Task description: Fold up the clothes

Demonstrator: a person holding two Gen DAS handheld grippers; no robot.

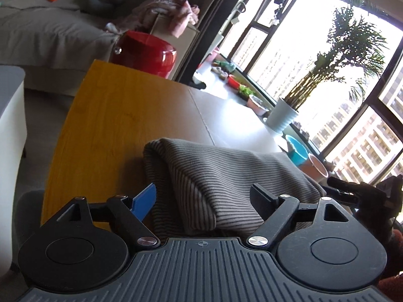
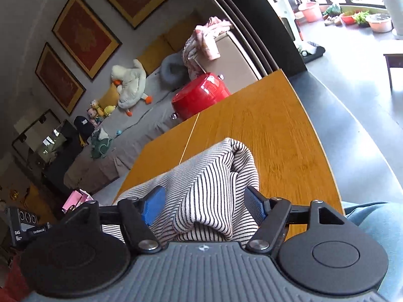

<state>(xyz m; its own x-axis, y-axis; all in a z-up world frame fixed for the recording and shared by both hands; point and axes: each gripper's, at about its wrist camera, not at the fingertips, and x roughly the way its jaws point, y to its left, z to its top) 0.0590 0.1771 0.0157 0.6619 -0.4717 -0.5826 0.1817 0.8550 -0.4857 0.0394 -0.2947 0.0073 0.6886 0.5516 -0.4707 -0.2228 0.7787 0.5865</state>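
Now shirt (image 2: 201, 183) lies folded on table (image 2: 277, 130), long axis running L-R between both grippers. Right gripper (image 2: 204, 203) wide open, bunched end between its fingers, not pinched. Left gripper (image 1: 201, 198) likewise open around the other end, holding nothing. Both equally near.

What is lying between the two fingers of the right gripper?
In the right wrist view, a bunched fold of the striped garment fills the gap of the open right gripper, with the wooden table beyond it.
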